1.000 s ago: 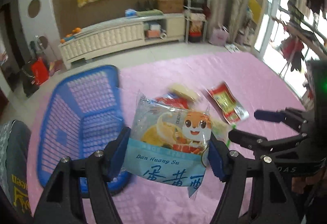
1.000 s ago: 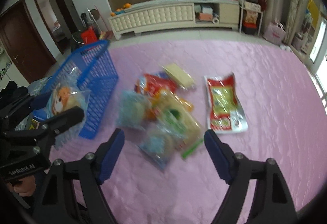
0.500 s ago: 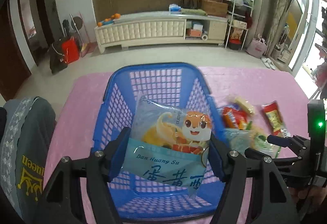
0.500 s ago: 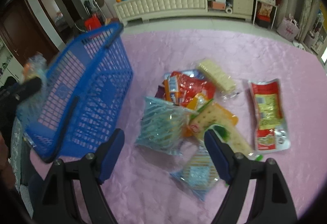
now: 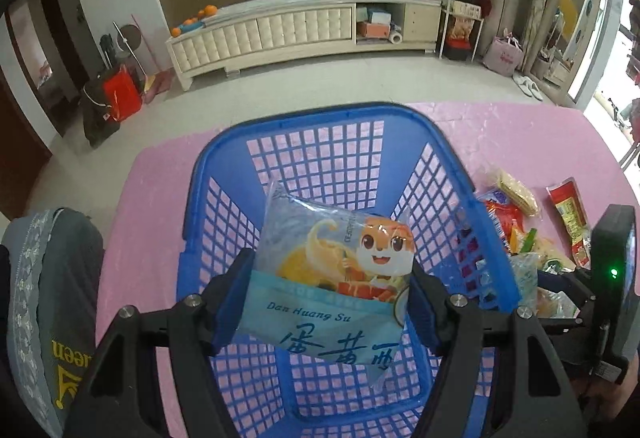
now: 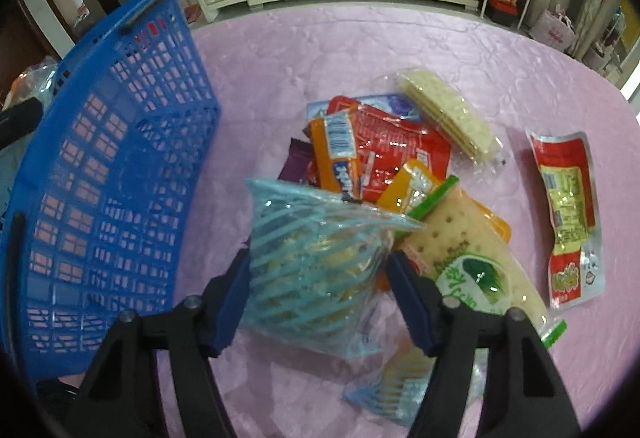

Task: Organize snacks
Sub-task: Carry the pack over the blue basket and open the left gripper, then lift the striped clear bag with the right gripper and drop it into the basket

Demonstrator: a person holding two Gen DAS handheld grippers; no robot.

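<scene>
Swinging over from the snack pile, the left tool (image 5: 330,298) is now holding the squirrel packet (image 5: 332,278) above the blue basket (image 5: 320,118); the right tool (image 6: 318,294), jaws just closing, is gripping the striped bag (image 6: 316,274), basket at nine o'clock

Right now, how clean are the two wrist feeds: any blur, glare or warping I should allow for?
Left wrist view: sharp on the Dan Huang Su packet and blue basket; blown-out window glare at right, fisheye bend at the edges. Right wrist view: softer, the basket rim smeared, dark vignette corners, shiny wrap on the blue-striped packet glinting.
</scene>
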